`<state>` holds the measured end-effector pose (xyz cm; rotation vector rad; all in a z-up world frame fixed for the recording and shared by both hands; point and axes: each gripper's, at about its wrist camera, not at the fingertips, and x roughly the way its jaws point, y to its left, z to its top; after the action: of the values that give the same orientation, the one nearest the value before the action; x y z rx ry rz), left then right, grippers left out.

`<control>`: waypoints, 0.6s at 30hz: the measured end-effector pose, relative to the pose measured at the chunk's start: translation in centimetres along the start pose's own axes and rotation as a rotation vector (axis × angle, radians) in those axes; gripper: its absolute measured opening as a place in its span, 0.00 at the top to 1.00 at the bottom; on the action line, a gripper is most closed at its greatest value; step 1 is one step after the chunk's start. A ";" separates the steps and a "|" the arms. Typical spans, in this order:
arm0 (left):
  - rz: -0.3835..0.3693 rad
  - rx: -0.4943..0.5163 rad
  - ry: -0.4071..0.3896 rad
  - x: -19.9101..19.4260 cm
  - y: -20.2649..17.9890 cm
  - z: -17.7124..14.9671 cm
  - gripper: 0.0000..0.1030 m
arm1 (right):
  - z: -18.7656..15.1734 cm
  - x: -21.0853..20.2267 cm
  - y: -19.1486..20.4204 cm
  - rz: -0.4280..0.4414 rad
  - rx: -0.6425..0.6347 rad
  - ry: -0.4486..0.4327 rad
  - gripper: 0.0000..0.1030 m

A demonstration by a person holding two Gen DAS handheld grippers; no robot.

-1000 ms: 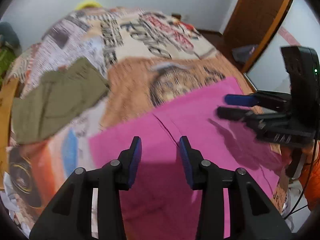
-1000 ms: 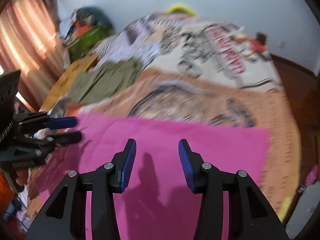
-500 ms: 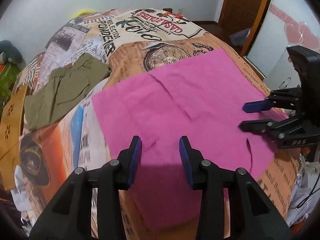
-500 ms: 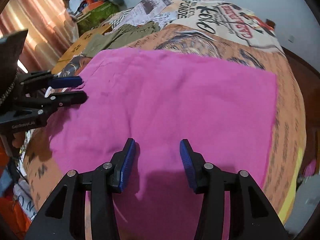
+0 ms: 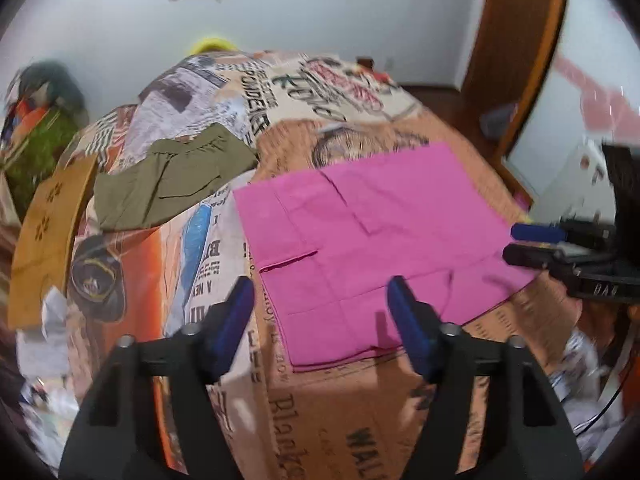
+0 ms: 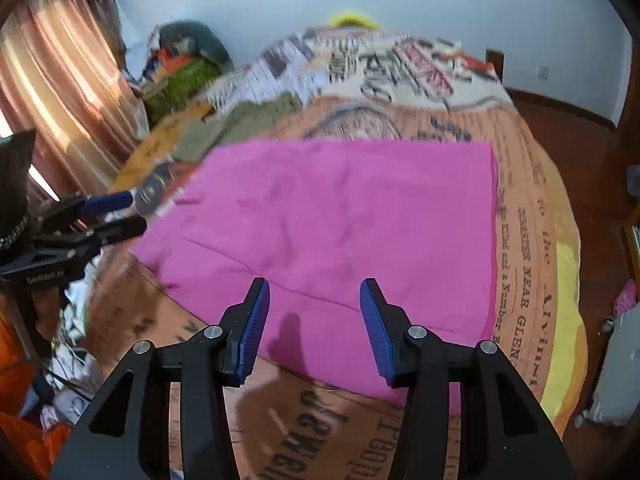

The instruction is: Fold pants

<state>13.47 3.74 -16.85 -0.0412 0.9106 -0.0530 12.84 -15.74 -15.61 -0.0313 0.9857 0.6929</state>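
the left claw (image 5: 322, 306) is spreading its blue-padded jaws apart, with nothing pinched between them; they hang above the near left corner of the folded bright pink cloth pants (image 5: 372, 240), clear of the fabric. the right claw (image 6: 314, 306) stands partly open and empty too, its pads above the near edge of the same pink pants (image 6: 344, 220), not touching them.

the pants lie flat as a squarish folded panel on the bed's newspaper-print blanket (image 5: 312, 400), close to its near edge.

the left wrist view shows the pocket slit and seams on the pink cloth, a crumpled olive-green garment (image 5: 172, 176) lying apart on the blanket to the far left, a brown wooden door frame (image 5: 516, 60) at the right, and the right claw (image 5: 524, 242) from the side, over the pants' right edge.

the right wrist view instead shows reddish-brown curtains (image 6: 60, 92) at the left, the pants' clean straight right edge, a yellow border of the bedding (image 6: 568, 292), and the left claw (image 6: 124, 214) coming in from the left; the olive garment (image 6: 236, 124) is only a blur there.
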 end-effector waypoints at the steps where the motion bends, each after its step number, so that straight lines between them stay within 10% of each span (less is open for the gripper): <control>1: -0.007 -0.017 -0.002 -0.3 0.0 0.0 0.28 | 0.1 -0.4 0.3 -0.001 -0.001 -0.023 0.58; 18: -0.260 -0.324 0.172 2.7 1.0 -5.4 0.10 | -2.9 3.5 1.3 -0.047 -0.032 -0.014 0.53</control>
<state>10.85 4.52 -22.32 -0.4629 1.0745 -0.1519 11.22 -13.86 -19.57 -0.0772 0.9571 0.6653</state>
